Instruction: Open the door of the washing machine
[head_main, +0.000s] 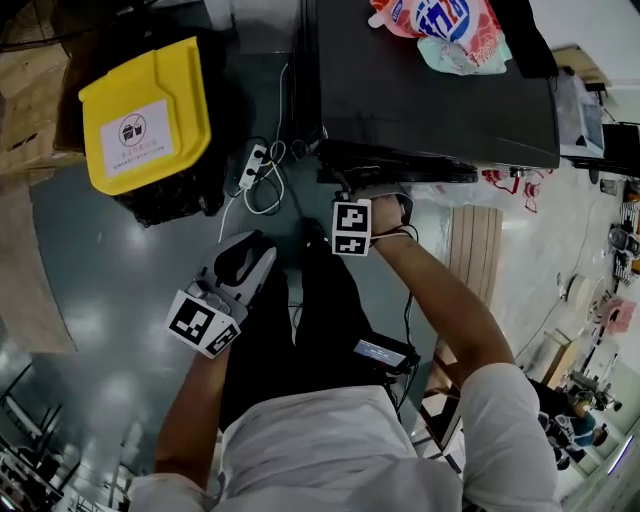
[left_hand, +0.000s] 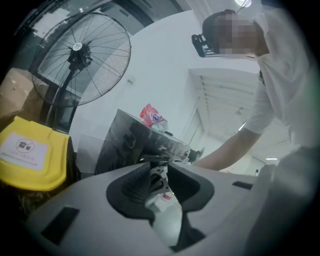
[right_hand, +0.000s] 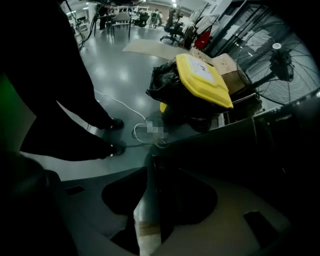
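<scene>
Located the washing machine (head_main: 430, 100) on the floor, just beside a yellow-lidded bin (head_main: 150, 110), with a detergent bag (head_main: 445, 25) lying on its dark top toward the far edge. Noted a white power strip (head_main: 252, 165) and coiled cable on the floor between bin and machine. Could not make out the door itself from the head view; saw only the upper front edge (head_main: 400, 165) of the machine, edge-on.

Found the right tongs (right_hand: 154, 172) pointing steeply down at that front edge, marker cube (head_main: 351, 227) uppermost, right hand (head_main: 392, 215) just behind it. Checked the right gripper view: jaws standing wide apart, with a dark upright edge of the machine's front between them. Observed a lighter strip showing between that edge and the jaw on the view's left, so not clamped. Cannot tell about contact at the other jaw, lost in shadow.

Found the left tongs (head_main: 255, 252) well apart from the machine's front, out over open floor and aimed toward it. Checked the left gripper view: jaws parted by a narrow gap, holding nothing, with the machine's front corner and the detergent bag in line beyond the gap. Noted a standing fan (left_hand: 80, 55) behind the bin in the same view.
</scene>
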